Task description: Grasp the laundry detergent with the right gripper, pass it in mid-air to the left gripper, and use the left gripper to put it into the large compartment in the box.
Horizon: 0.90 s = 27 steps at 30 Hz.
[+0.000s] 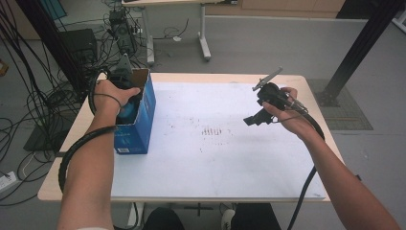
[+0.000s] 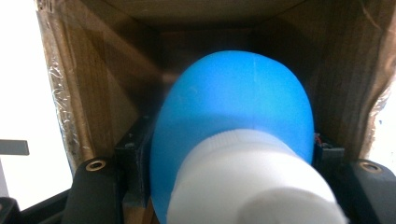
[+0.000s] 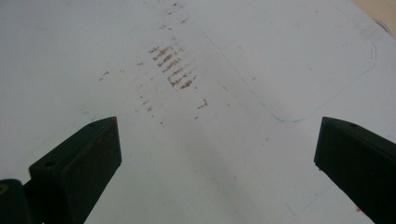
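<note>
Left gripper (image 2: 233,186) is clamped on a blue plastic bottle with white cap (image 2: 233,116), sunk inside the open blue cardboard box (image 1: 136,120); its base is hidden; right gripper (image 3: 215,154), spread wide, is held well right of the box.

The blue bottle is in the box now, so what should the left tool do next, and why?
Probably open its jaws and let go. The left tool grips the blue bottle deep inside the cardboard box, so release seems due; whether the bottle rests on the bottom is hidden.
</note>
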Each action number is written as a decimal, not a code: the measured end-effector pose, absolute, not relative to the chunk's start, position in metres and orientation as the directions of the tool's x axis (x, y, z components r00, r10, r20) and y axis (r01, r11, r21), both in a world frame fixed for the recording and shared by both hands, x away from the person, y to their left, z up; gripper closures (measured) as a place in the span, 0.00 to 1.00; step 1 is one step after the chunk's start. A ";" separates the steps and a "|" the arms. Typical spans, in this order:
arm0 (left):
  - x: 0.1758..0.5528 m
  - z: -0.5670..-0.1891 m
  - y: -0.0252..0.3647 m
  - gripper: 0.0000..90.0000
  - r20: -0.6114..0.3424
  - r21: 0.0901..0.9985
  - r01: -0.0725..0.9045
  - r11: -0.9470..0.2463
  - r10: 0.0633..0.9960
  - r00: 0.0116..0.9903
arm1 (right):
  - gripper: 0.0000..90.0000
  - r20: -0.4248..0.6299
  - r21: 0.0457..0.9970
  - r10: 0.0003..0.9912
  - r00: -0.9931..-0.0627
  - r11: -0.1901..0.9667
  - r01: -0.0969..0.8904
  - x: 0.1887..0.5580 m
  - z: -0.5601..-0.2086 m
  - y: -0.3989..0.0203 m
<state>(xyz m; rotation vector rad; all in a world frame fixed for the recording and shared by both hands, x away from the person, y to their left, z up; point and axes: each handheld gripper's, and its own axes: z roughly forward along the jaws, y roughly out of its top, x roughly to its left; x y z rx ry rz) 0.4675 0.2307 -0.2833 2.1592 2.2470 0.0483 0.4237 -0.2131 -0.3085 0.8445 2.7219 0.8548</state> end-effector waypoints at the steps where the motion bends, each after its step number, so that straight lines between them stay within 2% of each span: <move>1: 0.468 -0.283 0.231 0.39 0.004 0.040 0.998 0.041 0.999 -0.041 | 0.01 0.010 0.569 0.563 -0.826 0.676 0.468 0.424 -0.309 -0.213; 27: 0.468 -0.285 0.231 0.38 0.003 0.040 0.998 0.042 0.999 -0.043 | 0.01 0.009 0.570 0.560 -0.828 0.678 0.465 0.423 -0.308 -0.214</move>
